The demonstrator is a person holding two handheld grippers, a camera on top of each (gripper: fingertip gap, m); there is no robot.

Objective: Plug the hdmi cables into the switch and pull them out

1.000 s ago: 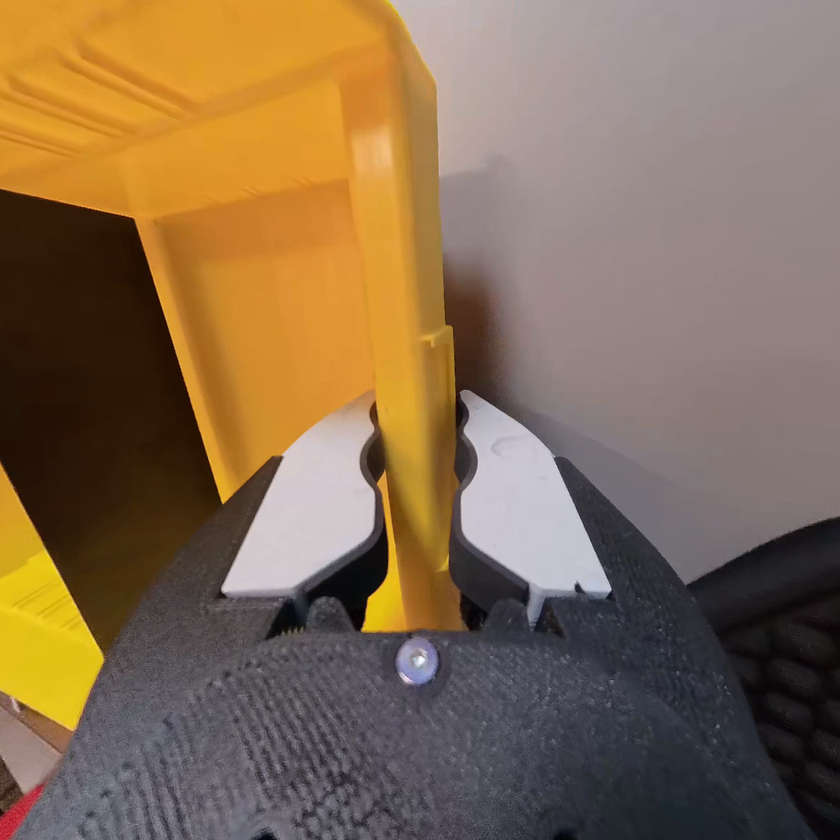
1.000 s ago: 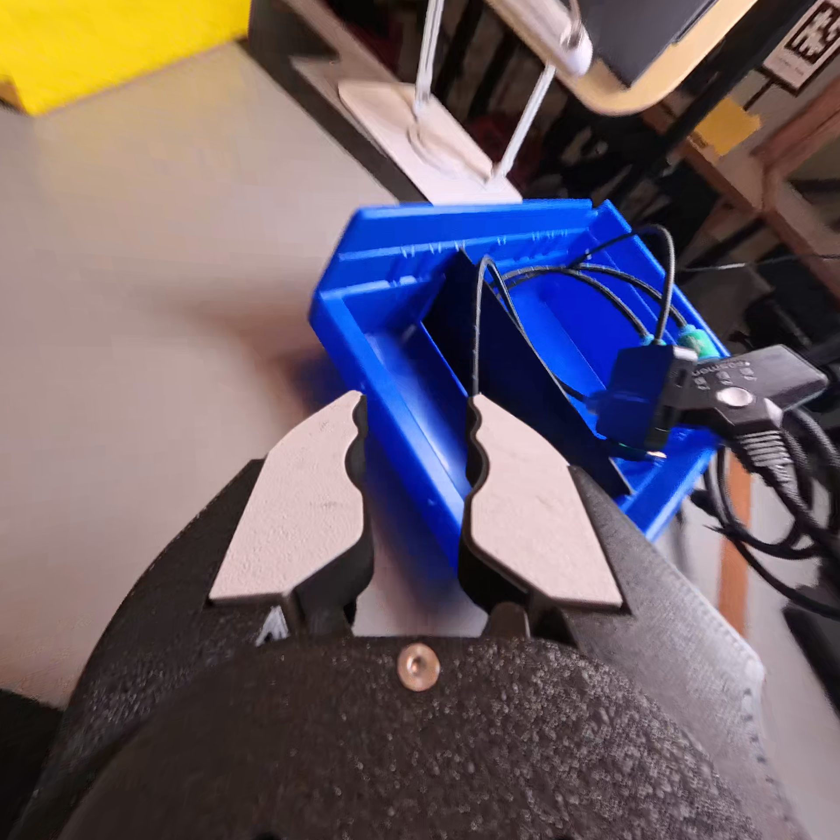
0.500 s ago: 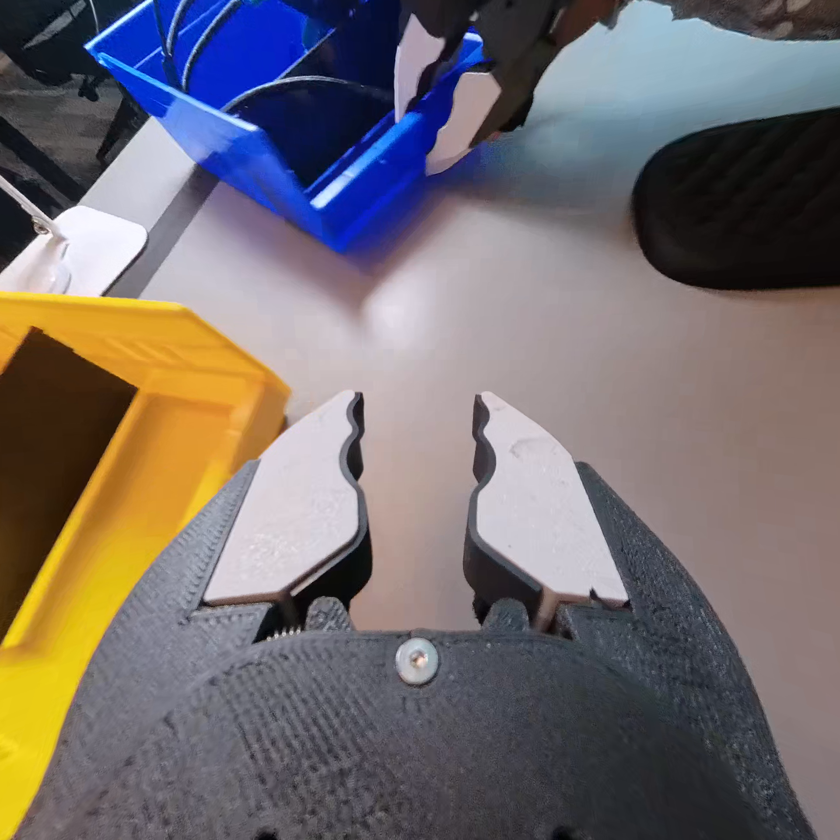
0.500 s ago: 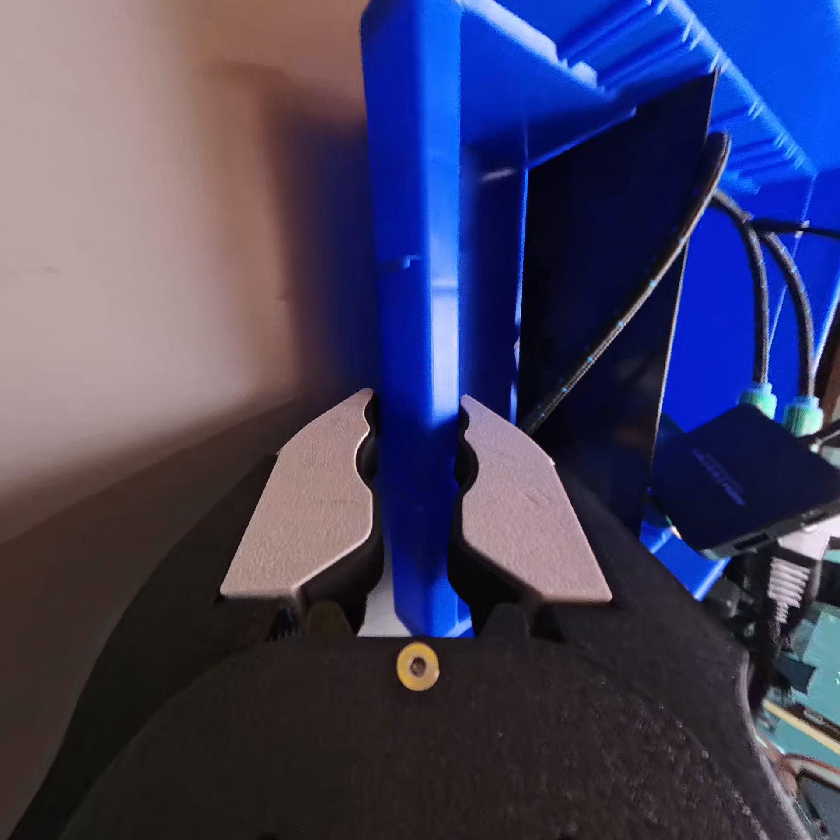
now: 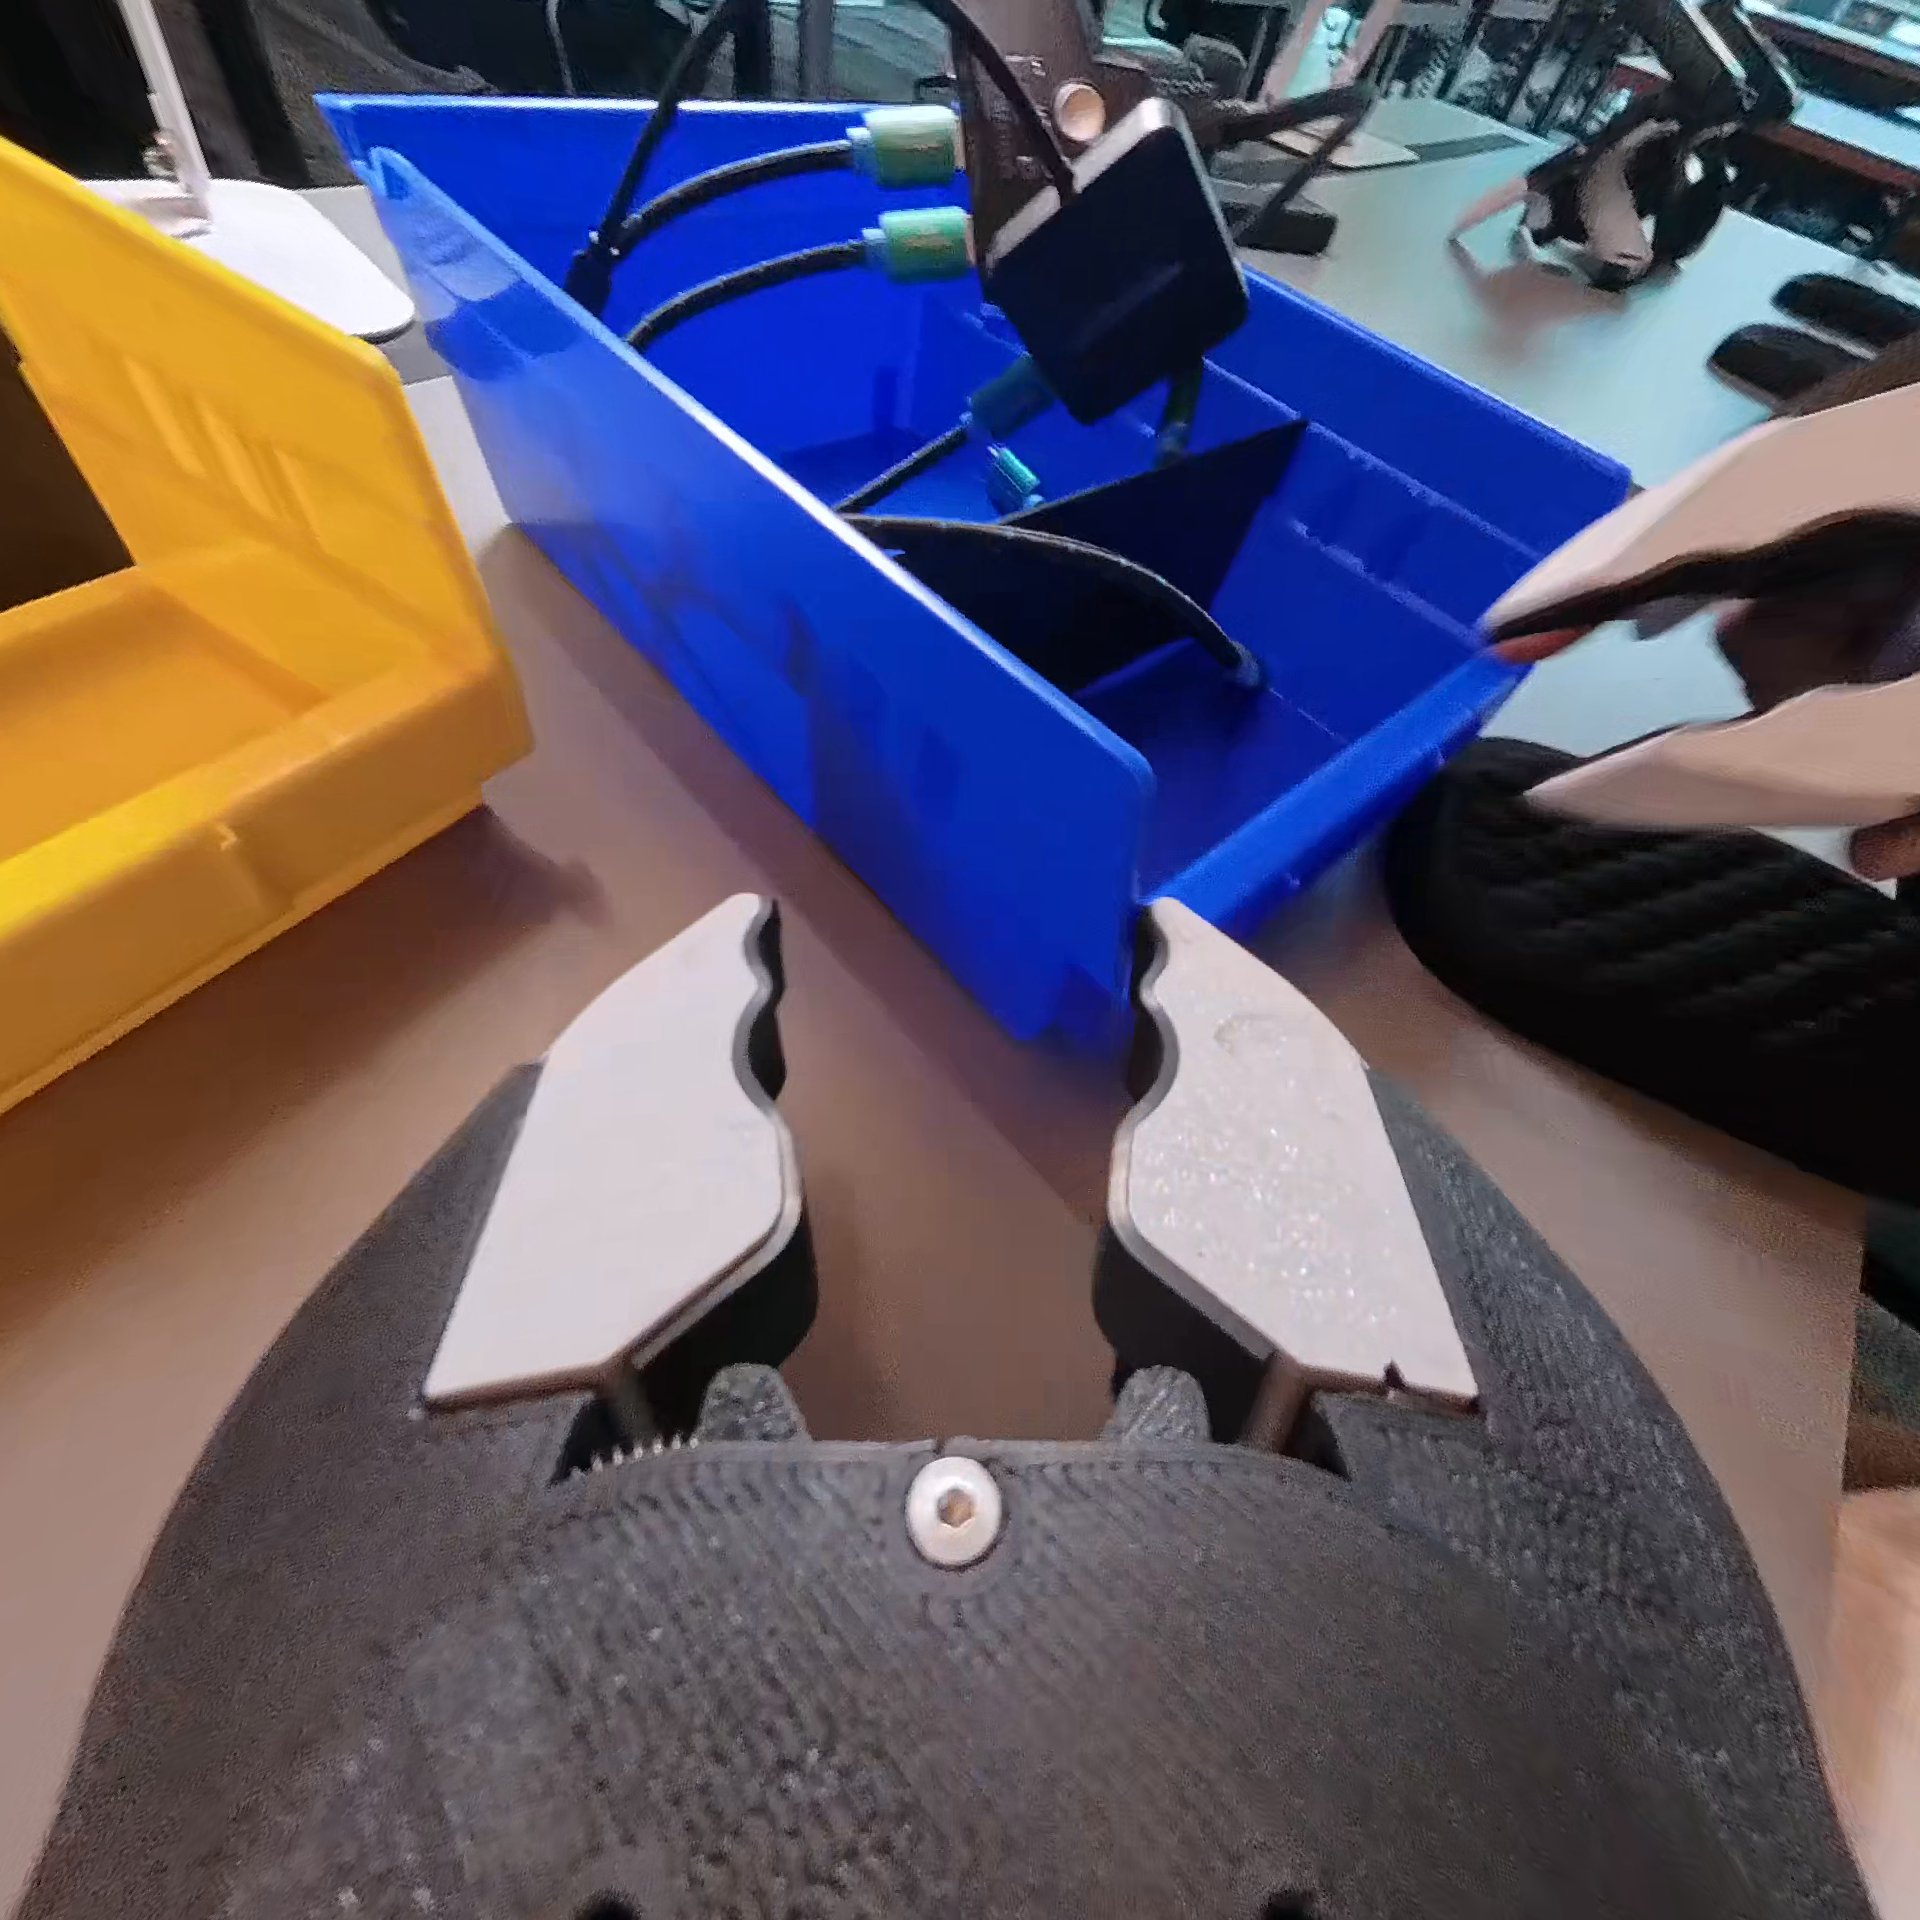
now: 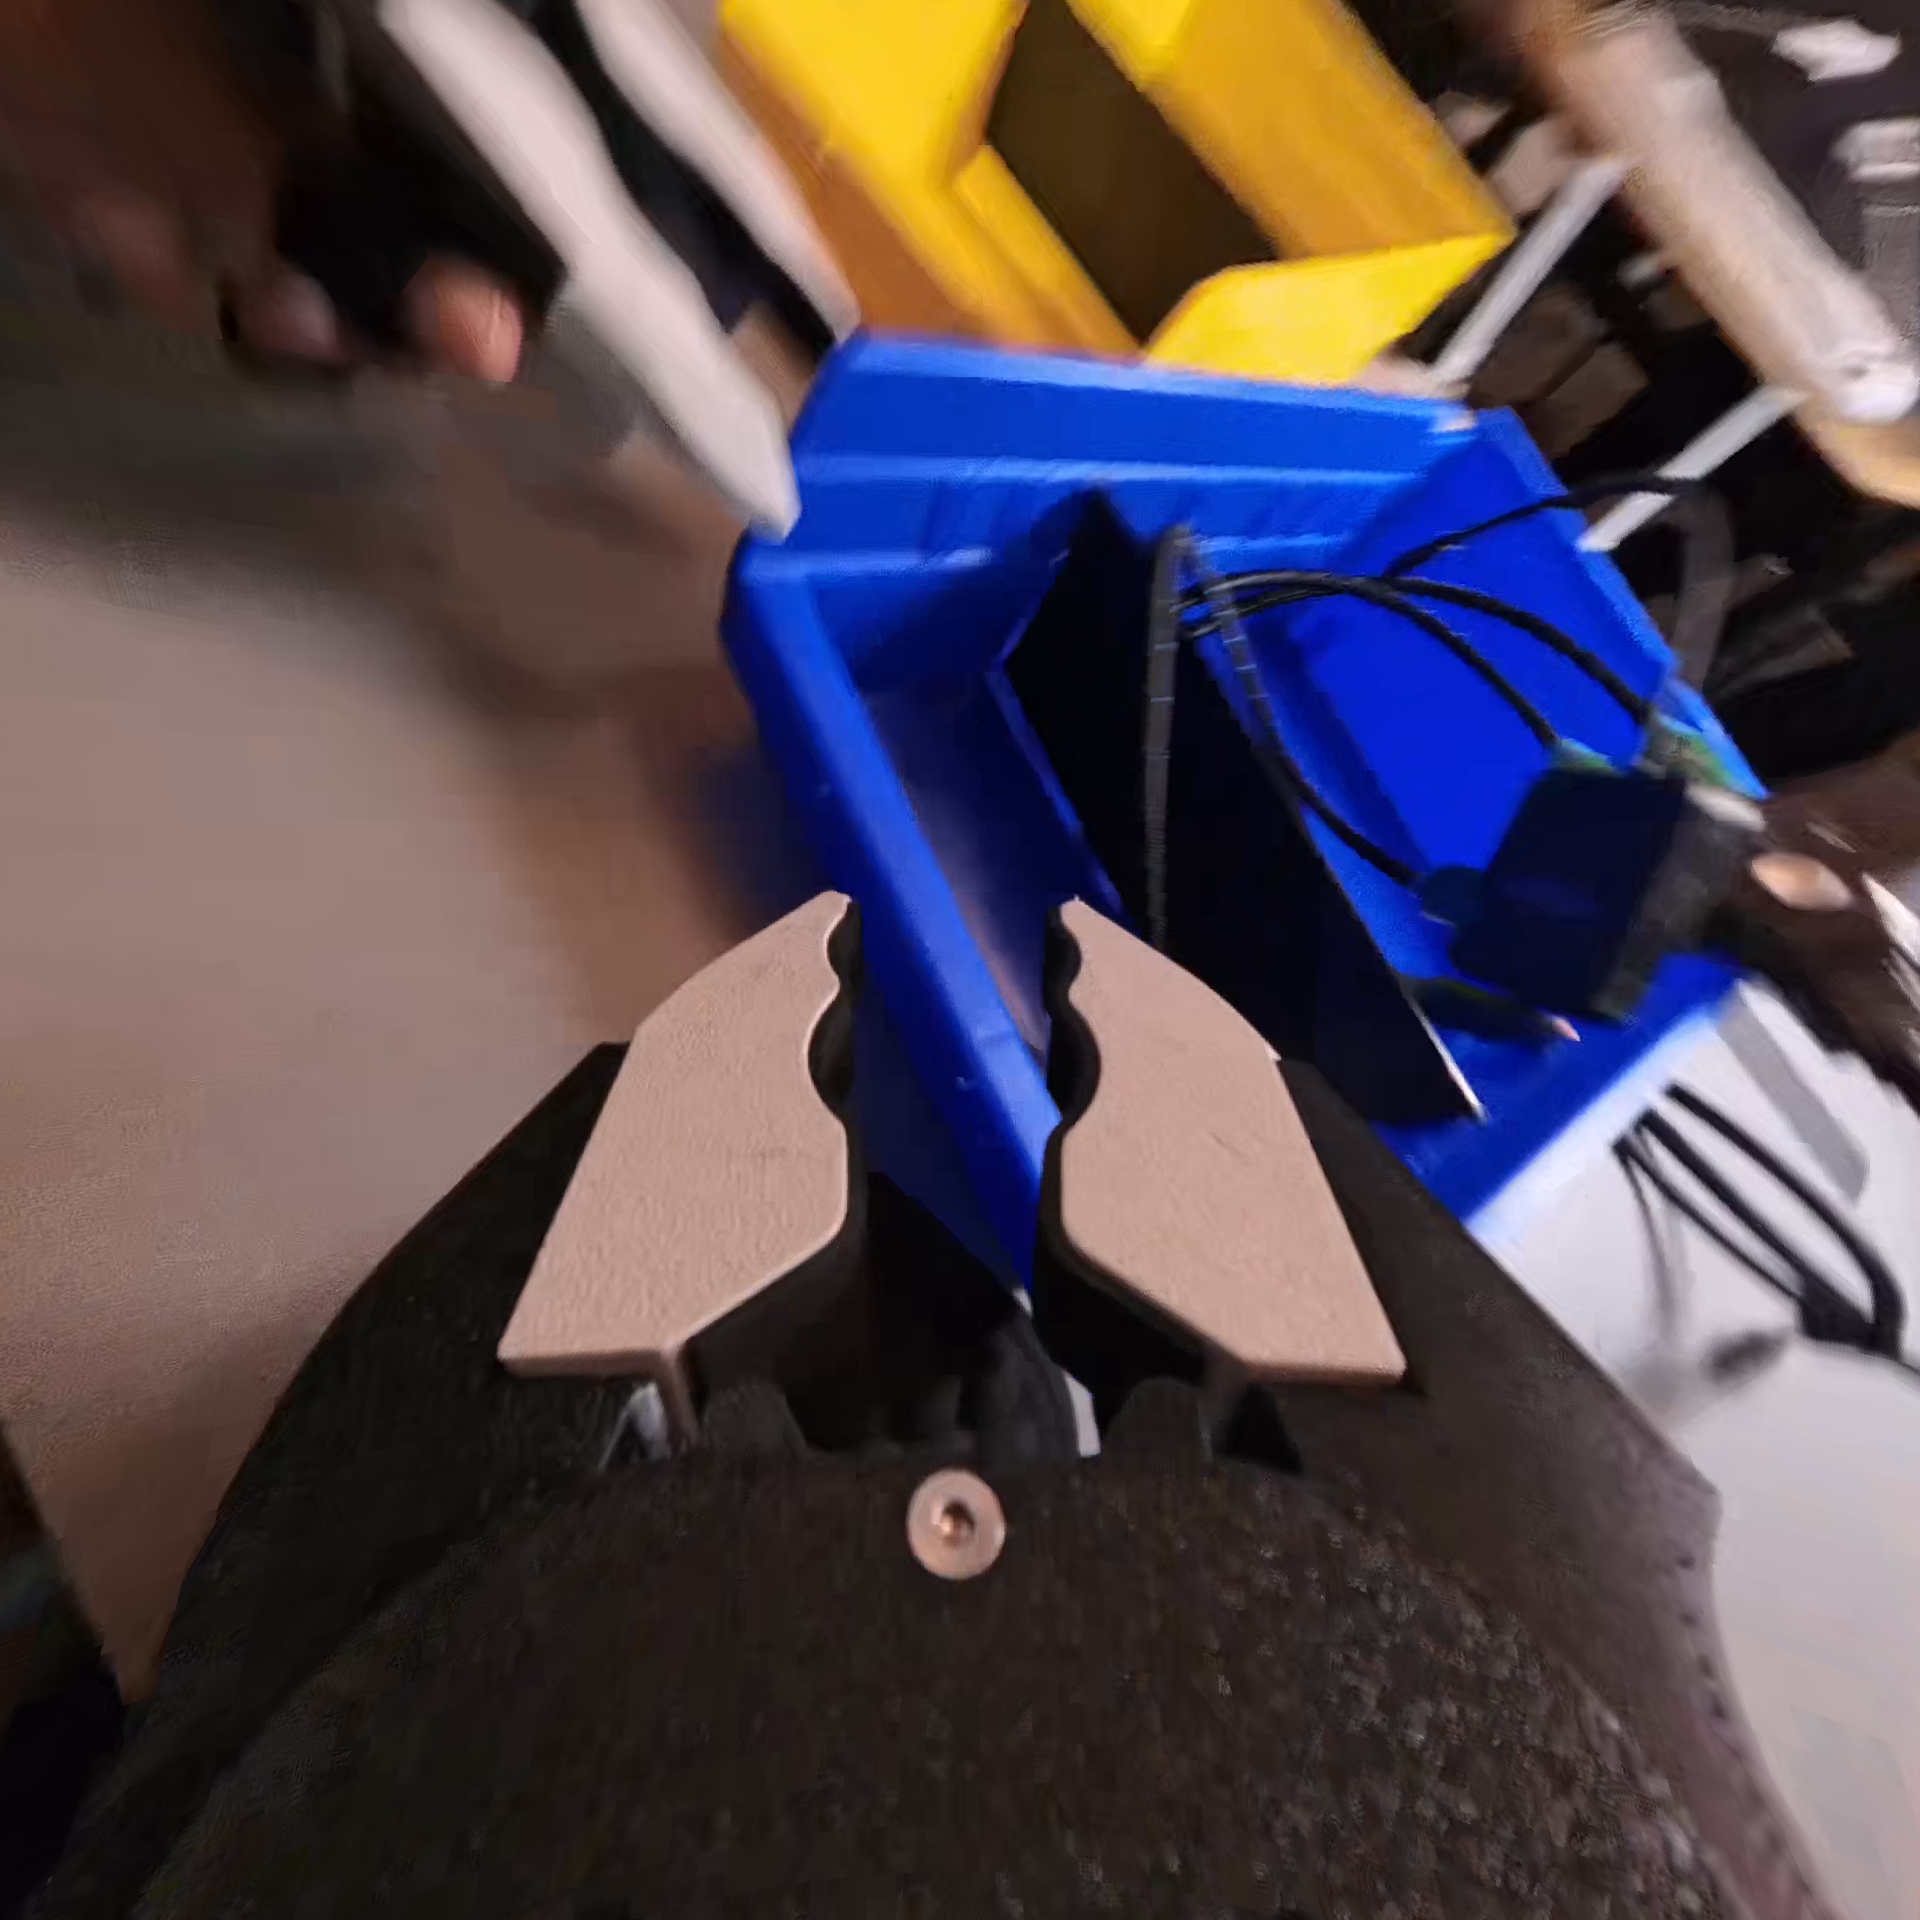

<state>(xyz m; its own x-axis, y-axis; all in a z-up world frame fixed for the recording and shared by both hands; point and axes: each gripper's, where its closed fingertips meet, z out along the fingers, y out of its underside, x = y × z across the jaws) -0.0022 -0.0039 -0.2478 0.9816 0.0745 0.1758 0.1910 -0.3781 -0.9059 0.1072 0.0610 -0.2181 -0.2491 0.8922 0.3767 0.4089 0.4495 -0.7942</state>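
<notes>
A blue bin (image 5: 831, 727) with black dividers stands on the table. A black HDMI switch (image 5: 1117, 260) hangs over its far end, with green-ended HDMI cables (image 5: 914, 244) plugged in. My left gripper (image 5: 956, 935) is open and empty, with its fingertips at the bin's near corner. My right gripper (image 6: 951, 925) is shut on the side wall of the bin (image 6: 914, 883). Its fingers (image 5: 1745, 488) also show at the bin's right corner in the left wrist view. The switch (image 6: 1558, 894) and cables (image 6: 1351, 623) are blurred in the right wrist view.
A yellow bin (image 5: 208, 727) stands left of the blue one, and also shows in the right wrist view (image 6: 935, 156). A black mesh pad (image 5: 1662, 987) lies to the right of the blue bin. A white lamp base (image 5: 291, 249) stands behind the bins.
My left gripper let go of the yellow bin's wall, swung over to the blue bin's corner and opened wider. My right gripper shut on the blue bin's wall and still holds it.
</notes>
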